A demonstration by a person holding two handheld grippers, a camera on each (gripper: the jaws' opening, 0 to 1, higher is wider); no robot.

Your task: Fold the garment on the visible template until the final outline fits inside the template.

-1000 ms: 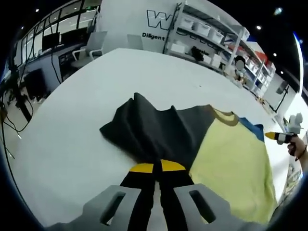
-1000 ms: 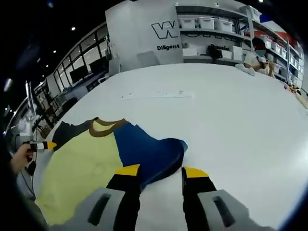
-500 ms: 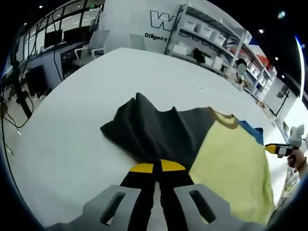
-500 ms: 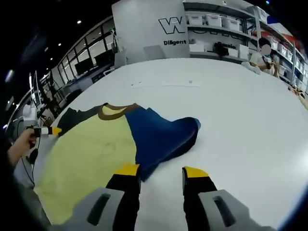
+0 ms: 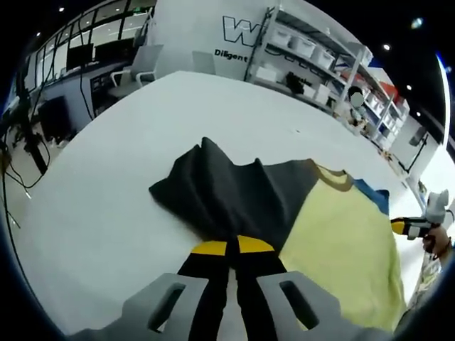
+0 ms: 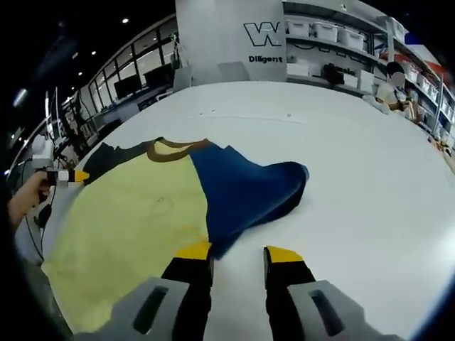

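Note:
A T-shirt lies flat on the white table (image 5: 92, 199): yellow body (image 5: 341, 241), brown collar (image 5: 334, 175), dark grey sleeve (image 5: 227, 192) and blue sleeve (image 5: 373, 193). My left gripper (image 5: 232, 246) is shut on the near edge of the dark grey sleeve. In the right gripper view the yellow body (image 6: 128, 220) spreads to the left and the blue sleeve (image 6: 245, 186) runs down to my right gripper (image 6: 238, 252). That gripper is open, its left jaw touching the sleeve's tip. The right gripper (image 5: 409, 226) shows at the far right of the left view, and the left gripper (image 6: 67, 175) at the far left of the right one.
A thin pale strip (image 6: 249, 115) lies on the table (image 6: 370, 185) beyond the shirt. Storage shelves (image 5: 313, 50) and a white wall with lettering stand behind. Office chairs (image 5: 138, 67) and desks line the far left side. A seated person (image 6: 398, 84) is by the shelves.
The right gripper has moved forward and left toward the blue sleeve, which now reaches its left jaw. The left gripper has kept its hold and place.

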